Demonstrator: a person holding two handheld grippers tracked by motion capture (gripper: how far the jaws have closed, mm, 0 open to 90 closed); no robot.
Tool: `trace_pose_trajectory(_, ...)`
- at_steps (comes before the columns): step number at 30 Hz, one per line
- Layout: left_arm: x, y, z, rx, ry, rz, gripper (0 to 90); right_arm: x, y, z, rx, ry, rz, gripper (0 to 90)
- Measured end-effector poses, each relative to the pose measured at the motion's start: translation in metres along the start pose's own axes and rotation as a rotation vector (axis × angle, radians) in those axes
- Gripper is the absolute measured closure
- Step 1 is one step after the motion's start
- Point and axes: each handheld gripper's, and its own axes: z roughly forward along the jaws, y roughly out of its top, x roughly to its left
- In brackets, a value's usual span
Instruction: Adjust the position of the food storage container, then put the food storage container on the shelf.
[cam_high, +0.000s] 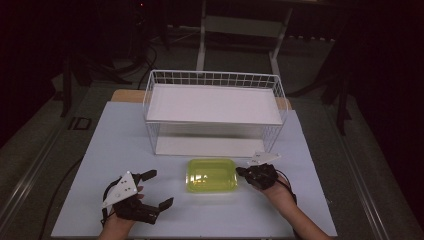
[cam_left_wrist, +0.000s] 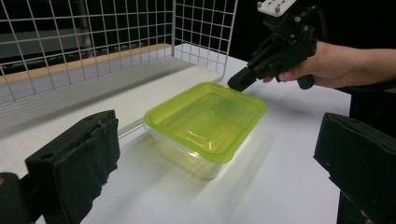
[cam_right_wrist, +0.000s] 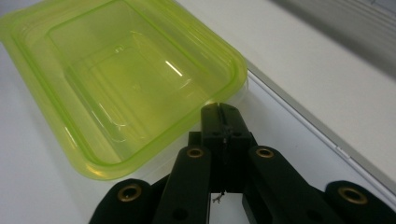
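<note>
Pinched together at the rim of the translucent yellow-green rectangular plastic container (cam_right_wrist: 126, 88): right gripper (cam_right_wrist: 219, 109). Spread wide, holding nothing: left gripper (cam_high: 156, 189). Container on table before white wire shelf rack (cam_high: 214, 80), not yet lifted

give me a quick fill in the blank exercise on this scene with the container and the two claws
1. The lid on the clear plastic container is ____ in colour.
2. The left claw has its jaws spread ____.
3. The right claw has its jaws ____ together, with the tip at the container's rim.
4. Behind the container stands a white ____ rack with two shelves.

Missing words: green; open; shut; wire
</note>
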Motion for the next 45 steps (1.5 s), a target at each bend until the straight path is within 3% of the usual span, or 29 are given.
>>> trace_pose_trajectory(5,0.0,0.0,0.0,0.006,0.001,0.005,0.7,0.001,0.0,-0.001,-0.007,-0.015,-0.015,90.0)
trace_pose_trajectory(9,-0.003,0.0,0.003,0.036,0.017,0.045,0.7,0.006,-0.001,-0.008,-0.027,0.003,-0.028,80.6)
trace_pose_trajectory(13,-0.006,-0.001,0.006,0.037,0.025,0.077,0.7,0.012,-0.001,-0.019,-0.06,0.017,-0.008,65.2)
trace_pose_trajectory(15,-0.007,0.0,0.008,0.041,0.018,0.087,0.7,0.015,-0.001,-0.024,-0.08,0.021,-0.012,52.4)
trace_pose_trajectory(17,-0.008,0.002,0.011,0.05,0.02,0.08,0.7,0.016,-0.001,-0.029,-0.099,0.026,0.004,44.8)
trace_pose_trajectory(19,-0.009,0.004,0.014,0.059,0.011,0.072,0.8,0.016,-0.001,-0.033,-0.124,0.033,0.03,30.5)
trace_pose_trajectory(21,-0.009,0.007,0.017,0.08,0.002,0.06,0.7,0.018,-0.001,-0.035,-0.126,0.032,0.023,15.5)
trace_pose_trajectory(22,-0.008,0.008,0.018,0.094,-0.006,0.039,0.7,0.018,0.0,-0.036,-0.128,0.027,0.022,12.9)
trace_pose_trajectory(24,-0.007,0.009,0.021,0.094,-0.022,0.009,0.7,0.018,0.0,-0.037,-0.143,0.023,0.048,11.3)
trace_pose_trajectory(26,-0.005,0.01,0.023,0.094,-0.038,-0.01,0.7,0.02,0.0,-0.038,-0.152,-0.007,0.04,11.2)
trace_pose_trajectory(29,-0.001,0.016,0.03,0.089,-0.043,-0.039,0.8,0.016,0.0,-0.038,-0.164,0.009,0.077,16.6)
trace_pose_trajectory(30,0.0,0.018,0.033,0.099,-0.044,-0.045,0.7,0.015,0.0,-0.039,-0.186,0.008,0.076,16.8)
trace_pose_trajectory(32,0.003,0.023,0.04,0.122,-0.04,-0.044,0.8,0.015,0.003,-0.041,-0.158,-0.015,0.052,17.2)
trace_pose_trajectory(36,0.01,0.027,0.053,0.148,-0.031,-0.068,0.8,0.016,0.007,-0.044,-0.173,-0.015,0.029,20.0)
trace_pose_trajectory(38,0.015,0.029,0.061,0.161,-0.023,-0.099,0.8,0.016,0.011,-0.044,-0.172,-0.017,0.016,19.9)
trace_pose_trajectory(41,0.018,0.03,0.074,0.209,0.002,-0.152,0.8,0.015,0.013,-0.041,-0.15,-0.02,0.054,12.8)
trace_pose_trajectory(43,0.017,0.031,0.08,0.248,0.034,-0.15,0.8,0.014,0.014,-0.036,-0.138,-0.019,0.086,11.1)
trace_pose_trajectory(45,0.02,0.029,0.086,0.275,0.009,-0.168,0.7,0.015,0.014,-0.031,-0.145,-0.053,0.102,11.0)
